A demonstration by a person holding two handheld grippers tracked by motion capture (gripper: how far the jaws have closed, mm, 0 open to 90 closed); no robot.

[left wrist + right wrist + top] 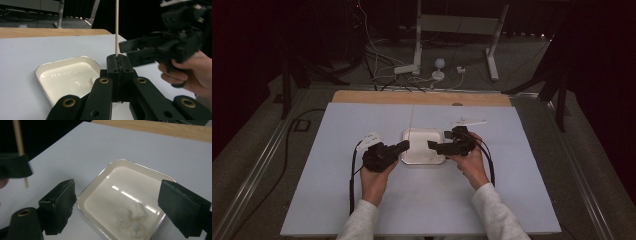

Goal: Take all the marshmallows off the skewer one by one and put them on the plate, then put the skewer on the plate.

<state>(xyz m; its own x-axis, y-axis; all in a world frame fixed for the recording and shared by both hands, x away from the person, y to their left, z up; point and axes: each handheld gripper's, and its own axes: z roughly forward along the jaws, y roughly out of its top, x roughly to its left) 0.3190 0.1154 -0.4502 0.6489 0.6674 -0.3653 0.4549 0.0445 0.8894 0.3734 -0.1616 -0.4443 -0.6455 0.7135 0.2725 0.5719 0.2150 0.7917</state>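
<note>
A white tray (408,156) sits near the middle of the counter (337,200), a bit toward the far edge. Inside it lie a few soft white lumps (132,218), maybe marshmallows, bunched in one corner.

The left claw (117,60) is pressed tight on a thin wooden stick (116,25). The stick stands straight up from the jaws, and a short end pokes out below them. I think it is held upright like this so the stick stays steady and its end can be pushed into something. This claw hangs just over the tray's left edge.

The right claw (117,205) is spread wide and holds nothing. It hangs over the tray with the white lumps right between its jaws. It is open like that, I think, so it can come down around a lump and pick it up.

The two claws face each other across the tray, close but not touching. My guess is the lump will go onto the stick.
</note>
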